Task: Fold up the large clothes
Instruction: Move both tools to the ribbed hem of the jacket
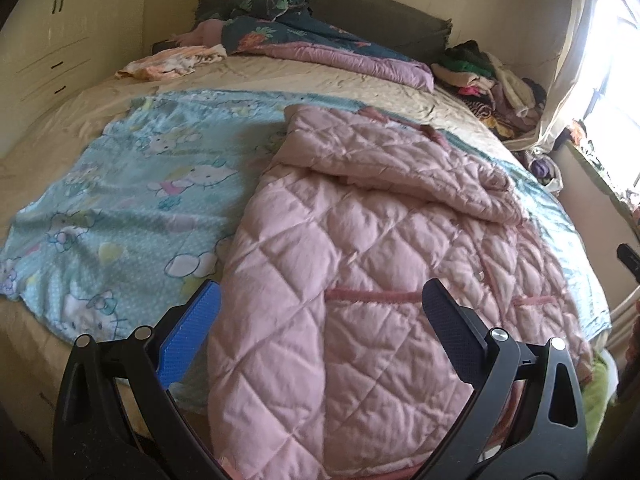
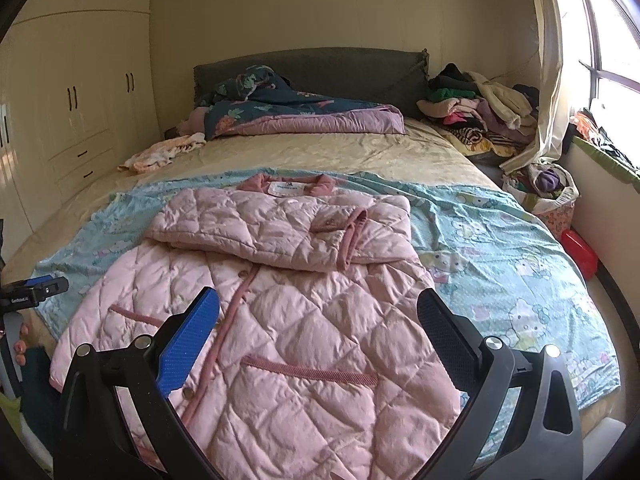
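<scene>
A pink quilted coat (image 2: 288, 300) lies flat on a light blue cartoon-print sheet (image 2: 500, 248) on the bed, collar toward the headboard, hem toward me. Both sleeves are folded across its chest. In the left wrist view the same coat (image 1: 360, 260) fills the lower right. My left gripper (image 1: 320, 312) hovers open over the coat's lower left hem. My right gripper (image 2: 318, 316) stands open above the coat's lower front, nothing between its fingers. The left gripper's tip (image 2: 36, 292) shows at the left edge of the right wrist view.
A dark floral duvet (image 2: 280, 108) is bunched by the grey headboard (image 2: 320, 68). A pile of clothes (image 2: 476, 112) sits at the bed's far right corner, a small peach garment (image 2: 160, 154) at the far left. Cupboards (image 2: 72, 100) line the left wall; a window is right.
</scene>
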Demonstrator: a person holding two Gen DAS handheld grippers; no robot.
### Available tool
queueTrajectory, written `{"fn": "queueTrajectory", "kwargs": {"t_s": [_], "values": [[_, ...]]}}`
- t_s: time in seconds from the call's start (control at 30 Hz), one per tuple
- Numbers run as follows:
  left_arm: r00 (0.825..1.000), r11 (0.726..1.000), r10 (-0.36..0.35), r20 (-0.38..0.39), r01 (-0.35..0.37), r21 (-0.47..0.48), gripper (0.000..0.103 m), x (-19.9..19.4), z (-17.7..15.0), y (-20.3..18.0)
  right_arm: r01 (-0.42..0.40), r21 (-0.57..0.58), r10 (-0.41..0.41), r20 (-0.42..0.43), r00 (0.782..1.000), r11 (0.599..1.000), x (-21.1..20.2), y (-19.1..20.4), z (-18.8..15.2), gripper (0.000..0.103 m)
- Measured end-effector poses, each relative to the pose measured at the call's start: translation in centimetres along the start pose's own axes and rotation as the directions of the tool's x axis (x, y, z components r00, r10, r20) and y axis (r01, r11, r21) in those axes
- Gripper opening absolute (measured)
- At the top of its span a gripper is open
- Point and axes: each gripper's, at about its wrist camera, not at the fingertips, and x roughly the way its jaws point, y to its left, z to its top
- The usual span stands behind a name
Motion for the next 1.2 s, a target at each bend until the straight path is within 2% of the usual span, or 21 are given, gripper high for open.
{"fn": "queueTrajectory", "kwargs": {"t_s": [0.3, 0.73, 1.13, 1.17, 1.2], "values": [[0.999, 1.0, 0.029, -0.045, -0.029, 0.001, 0.094, 0.9, -2.0, 0.6, 0.016, 0.006, -0.016, -0.033, 0.999, 1.0, 0.1, -1.3, -1.5, 0.099], [0.992, 0.998, 0.064, -0.109, -0.064, -0.003, 0.094, 2.1, -4.6, 2.2, 0.059, 0.031, -0.055, -0.124, 0.991, 0.998, 0.9, -4.0, -5.2, 0.099], [0.993, 0.997, 0.034, -0.115, -0.042, -0.069, 0.094, 1.3, -7.3, 5.8, 0.113, 0.056, -0.101, -0.186, 0.977, 0.992, 0.9, -7.0, -8.5, 0.099], [0.993, 0.997, 0.023, -0.118, -0.031, -0.073, 0.091, 1.3, -7.6, 5.9, 0.113, 0.058, -0.1, -0.189, 0.977, 0.992, 0.8, -7.2, -8.7, 0.099], [0.992, 0.997, 0.011, -0.123, -0.021, -0.076, 0.083, 1.3, -7.8, 5.9, 0.113, 0.059, -0.1, -0.191, 0.976, 0.992, 0.8, -7.3, -8.8, 0.099]]}}
